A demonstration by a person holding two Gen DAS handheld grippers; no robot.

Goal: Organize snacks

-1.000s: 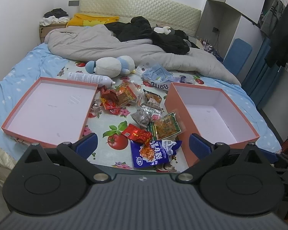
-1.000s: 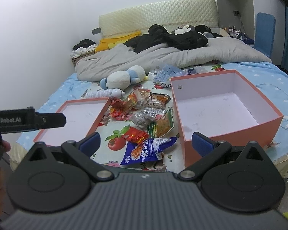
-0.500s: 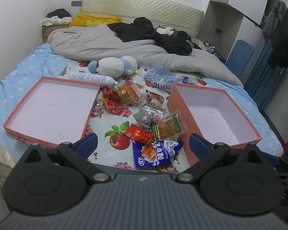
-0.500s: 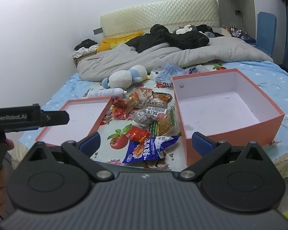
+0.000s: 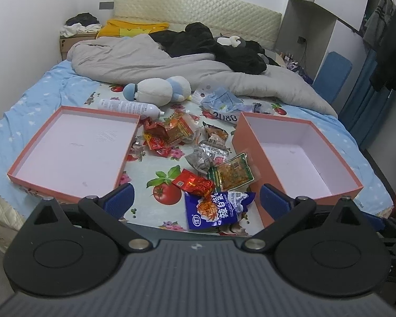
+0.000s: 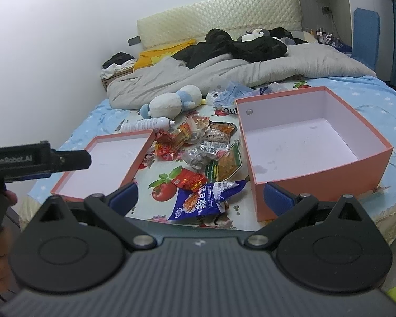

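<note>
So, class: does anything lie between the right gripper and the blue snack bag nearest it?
Nothing visible does. The right gripper is open, and the blue snack bag lies on the bed straight ahead of it, between the fingers in this view, beside the deep orange box.

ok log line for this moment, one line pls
left gripper open, empty | right gripper open, empty | snacks loose on bed between lid and deep box | both boxes empty
</note>
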